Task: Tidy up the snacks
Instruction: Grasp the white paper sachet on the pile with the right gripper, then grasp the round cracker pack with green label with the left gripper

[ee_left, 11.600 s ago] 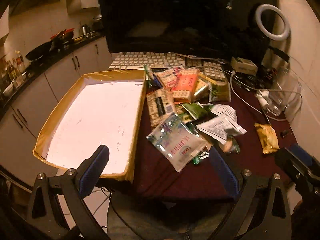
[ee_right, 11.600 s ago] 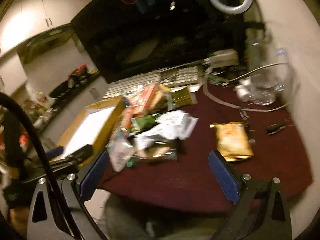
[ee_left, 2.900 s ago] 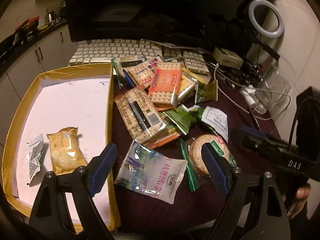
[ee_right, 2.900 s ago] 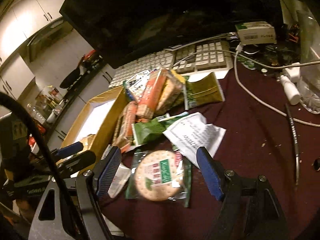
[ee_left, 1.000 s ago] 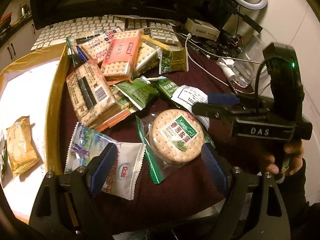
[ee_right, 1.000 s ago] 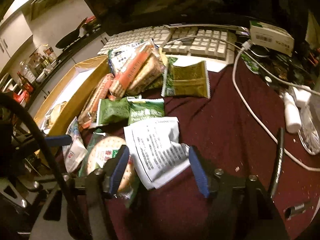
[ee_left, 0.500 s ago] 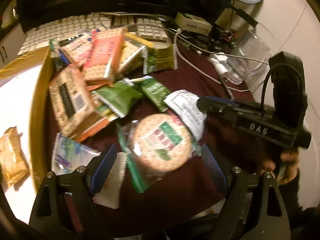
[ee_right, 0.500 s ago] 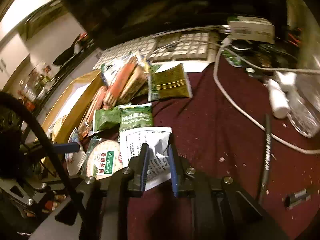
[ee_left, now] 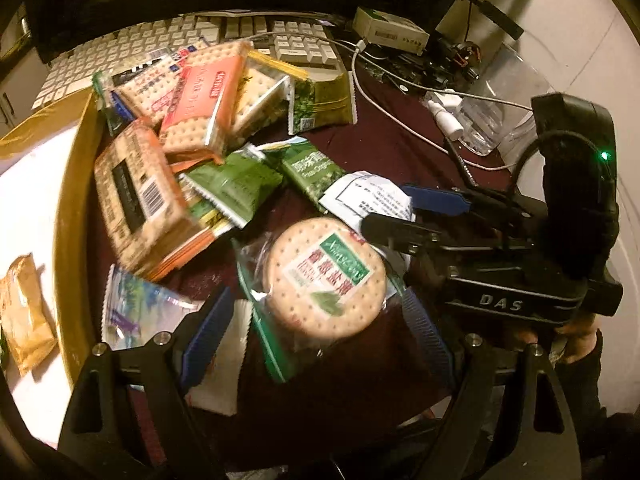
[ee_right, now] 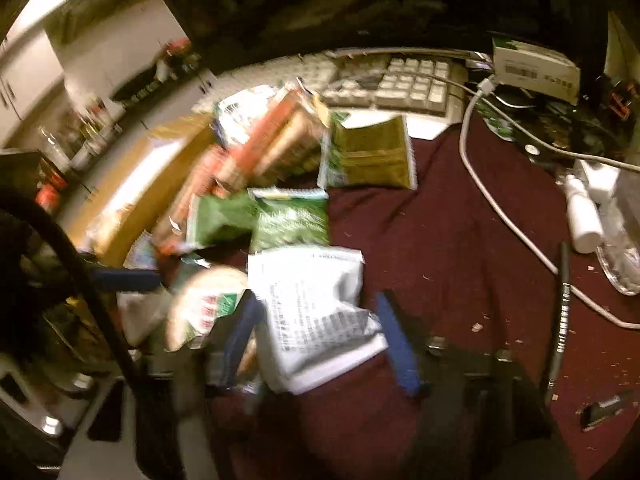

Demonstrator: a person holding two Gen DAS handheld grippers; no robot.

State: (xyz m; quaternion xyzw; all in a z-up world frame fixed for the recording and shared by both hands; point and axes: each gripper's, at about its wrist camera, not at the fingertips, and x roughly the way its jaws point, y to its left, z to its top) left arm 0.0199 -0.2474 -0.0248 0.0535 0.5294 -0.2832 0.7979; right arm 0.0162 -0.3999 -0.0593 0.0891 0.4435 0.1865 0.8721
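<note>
Blue fingers (ee_right: 394, 344) on the right gripper (ee_right: 320, 340) have just been spreading apart again, and the white printed packet (ee_right: 316, 312) sits between them without either pad pressing on it, so nothing is gripped there. The shot is pretty blurry though. Over on the left gripper (ee_left: 316, 336), the fingers (ee_left: 204, 336) are wide apart too, straddling the round cracker pack (ee_left: 326, 278) with its green and white label, gaps on both sides, so it's just lying there on the dark red tablecloth (ee_right: 460, 240).

The round pack is right next to the white packet, touching or overlapping its edge. From the left wrist view you can see the right gripper reaching in from the right with its tips over that white packet (ee_left: 372, 196).

Behind those two are a couple of green sachets (ee_right: 290, 220), then a heap of cracker packs, the orange one (ee_left: 204, 96) on top and a brown one with a barcode (ee_left: 136, 196) leaning on the left. An olive-green bag (ee_right: 368, 158) lies flat at the back by the white keyboard (ee_right: 400, 84).

Left of the heap is the cardboard tray (ee_left: 74, 200) with a yellow snack bag (ee_left: 24, 312) already in it. A pale purple-printed pouch (ee_left: 136, 312) sits just beside the tray wall, partly under the left finger.

Off to the right: a white cable (ee_right: 500, 208), a black pen (ee_right: 562, 312) and a small white bottle (ee_right: 582, 216).
</note>
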